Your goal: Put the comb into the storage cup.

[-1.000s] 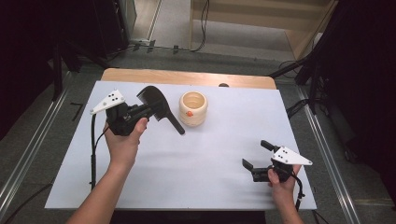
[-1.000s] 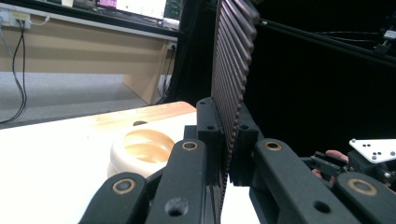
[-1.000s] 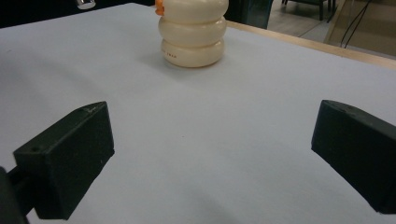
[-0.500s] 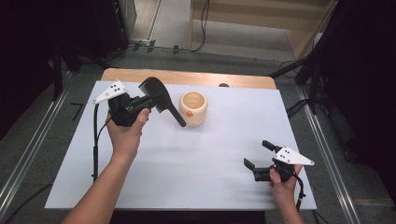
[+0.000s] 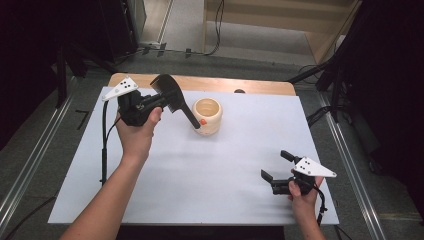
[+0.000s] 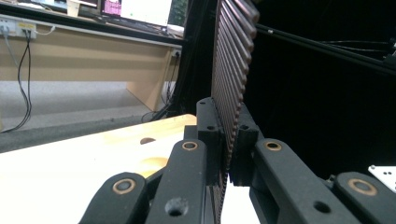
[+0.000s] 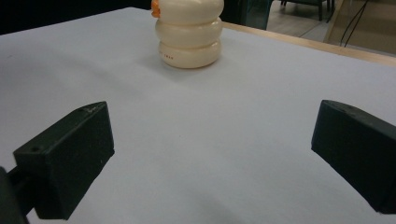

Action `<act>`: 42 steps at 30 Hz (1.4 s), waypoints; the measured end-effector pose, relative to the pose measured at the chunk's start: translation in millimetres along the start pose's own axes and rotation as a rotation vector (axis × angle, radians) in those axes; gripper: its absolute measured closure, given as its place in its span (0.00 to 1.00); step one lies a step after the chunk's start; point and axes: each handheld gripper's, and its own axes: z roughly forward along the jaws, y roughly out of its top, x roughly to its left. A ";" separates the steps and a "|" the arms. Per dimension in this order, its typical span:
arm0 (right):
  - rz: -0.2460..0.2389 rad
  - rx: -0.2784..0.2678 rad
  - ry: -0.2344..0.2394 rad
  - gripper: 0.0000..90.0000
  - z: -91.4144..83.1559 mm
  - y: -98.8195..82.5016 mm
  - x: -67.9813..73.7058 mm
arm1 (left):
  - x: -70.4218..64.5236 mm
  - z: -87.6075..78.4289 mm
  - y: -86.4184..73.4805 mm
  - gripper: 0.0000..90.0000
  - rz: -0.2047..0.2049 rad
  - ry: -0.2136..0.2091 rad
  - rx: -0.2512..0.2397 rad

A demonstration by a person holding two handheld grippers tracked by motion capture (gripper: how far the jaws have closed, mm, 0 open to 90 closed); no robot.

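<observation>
Black plastic, ribbed with teeth, fills the space between the jaws of the left gripper (image 5: 159, 102): a dark comb (image 5: 172, 97) with a long handle. In the high view the comb sits at the far left of the table, lifted off the surface, its broad toothed head up and its handle slanting down to the right. The handle's end shows in front of the rim of a cream cup (image 5: 207, 115); whether they touch cannot be told. In the left gripper view the pads (image 6: 208, 135) press on both faces of the comb (image 6: 231, 70), whose rows of teeth rise upright from the clamp. So this gripper is closed tight on the comb.

The cream cup, bulging in stacked rings with a small orange mark near its rim, stands on the white sheet (image 5: 200, 170) toward the far middle of the table.

The right gripper (image 5: 275, 170) lies low at the near right, well apart from the cup and the comb. In the right gripper view its jaws stand wide apart with bare sheet between them, and the cup (image 7: 189, 35) sits beyond.
</observation>
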 end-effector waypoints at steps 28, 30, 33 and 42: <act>-0.007 0.005 0.008 0.00 1.2 -0.5 -0.1 | 13.0 30.5 18.4 0.96 0.020 -0.005 0.012; -0.008 0.006 0.009 0.00 1.3 -0.7 -0.4 | 13.7 33.3 18.6 0.96 0.016 -0.003 0.011; -0.012 0.004 0.009 0.00 1.5 -0.7 -1.0 | 14.3 37.7 18.9 0.96 0.021 -0.002 0.022; -0.013 0.006 0.010 0.00 1.7 -1.0 -1.6 | 20.3 50.7 21.6 0.96 0.025 0.017 0.031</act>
